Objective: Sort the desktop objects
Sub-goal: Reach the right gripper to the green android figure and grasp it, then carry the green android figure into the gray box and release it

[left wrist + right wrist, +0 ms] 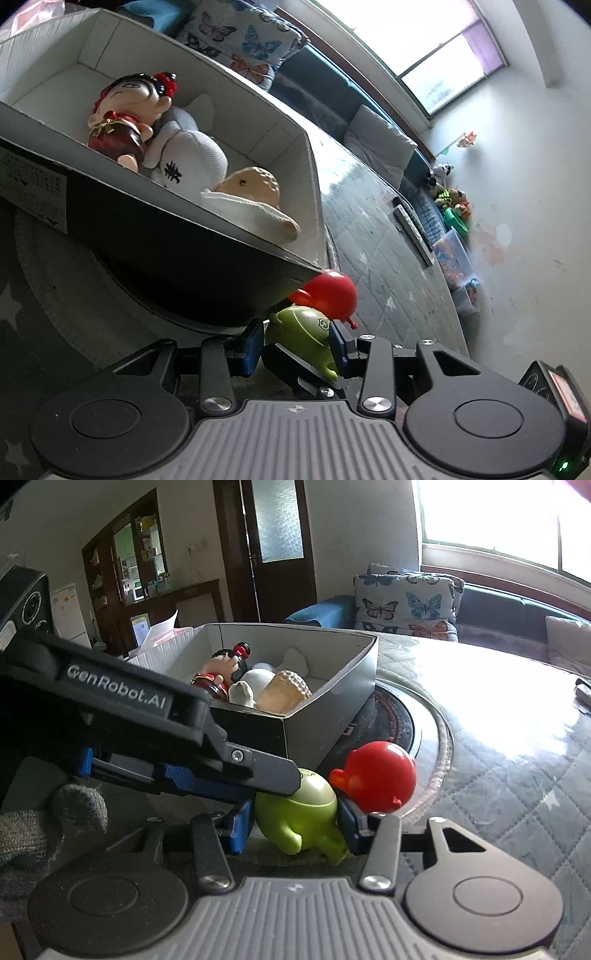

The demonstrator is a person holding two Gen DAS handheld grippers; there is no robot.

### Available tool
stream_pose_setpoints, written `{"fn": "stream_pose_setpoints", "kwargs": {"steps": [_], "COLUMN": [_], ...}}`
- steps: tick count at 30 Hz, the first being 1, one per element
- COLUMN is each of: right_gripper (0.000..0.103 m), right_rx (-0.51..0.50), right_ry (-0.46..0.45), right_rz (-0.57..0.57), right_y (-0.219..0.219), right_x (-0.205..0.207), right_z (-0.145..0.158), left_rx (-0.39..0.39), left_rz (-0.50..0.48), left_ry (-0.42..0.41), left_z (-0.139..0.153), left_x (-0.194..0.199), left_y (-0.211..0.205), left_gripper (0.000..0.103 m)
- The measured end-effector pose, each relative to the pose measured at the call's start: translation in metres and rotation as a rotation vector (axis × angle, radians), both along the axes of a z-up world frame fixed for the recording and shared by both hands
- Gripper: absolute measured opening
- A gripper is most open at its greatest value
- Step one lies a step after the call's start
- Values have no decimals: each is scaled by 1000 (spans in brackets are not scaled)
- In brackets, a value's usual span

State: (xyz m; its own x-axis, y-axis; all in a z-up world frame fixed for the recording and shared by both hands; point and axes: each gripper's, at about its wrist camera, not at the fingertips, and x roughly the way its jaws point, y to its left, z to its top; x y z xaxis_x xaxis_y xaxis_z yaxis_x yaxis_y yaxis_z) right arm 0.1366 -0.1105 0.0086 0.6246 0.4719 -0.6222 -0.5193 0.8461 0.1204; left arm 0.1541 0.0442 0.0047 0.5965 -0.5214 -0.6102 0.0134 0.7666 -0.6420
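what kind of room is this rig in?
Most likely a home living room: a sofa with a butterfly-print cushion under a big window, a wooden door, and a pile of toys along the wall.

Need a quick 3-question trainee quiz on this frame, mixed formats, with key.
1. True or false: the grey cardboard box is empty.
2. What sits between the pads of the right tongs? A) blue mug B) green plastic alien toy C) yellow banana
3. Fill in: the round red plastic toy lies ___ the box (inside/outside).
Key: 1 false; 2 B; 3 outside.
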Motion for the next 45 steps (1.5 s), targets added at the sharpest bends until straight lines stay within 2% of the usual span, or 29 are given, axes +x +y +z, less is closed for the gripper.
{"fn": "stream_pose_setpoints", "kwargs": {"steps": [7,11,15,19,25,28,33,37,45], "right_gripper": [49,49,49,49,49,49,49,49,50], "right_rx": [11,21,39,50,75,73,66,53,39], "right_ry": [-21,-79,-131,-155,-97,-47,32,76,84], "right_rz": [3,22,52,94,156,173,189,195,197], "right_y": [-3,1,13,31,63,75,88,94,98], "right_x": [-23,-32,-25,-5,41,62,85,92,91], "right_z": [19,38,59,74,77,71,56,45,40], "left_rx": [-1,4,36,53,75,74,121,124,122], "left_rz": [-39,-28,-1,44,98,112,104,94,78], "left_ry": [-58,-116,-191,-216,-173,-126,-83,-45,-31], "left_z": [20,44,69,84,88,81,68,58,53], "left_x": [-24,-35,-37,-24,12,29,47,56,56], "left_y": [2,10,22,37,68,80,85,88,91], "left_gripper": [40,39,39,39,38,39,38,38,39]}}
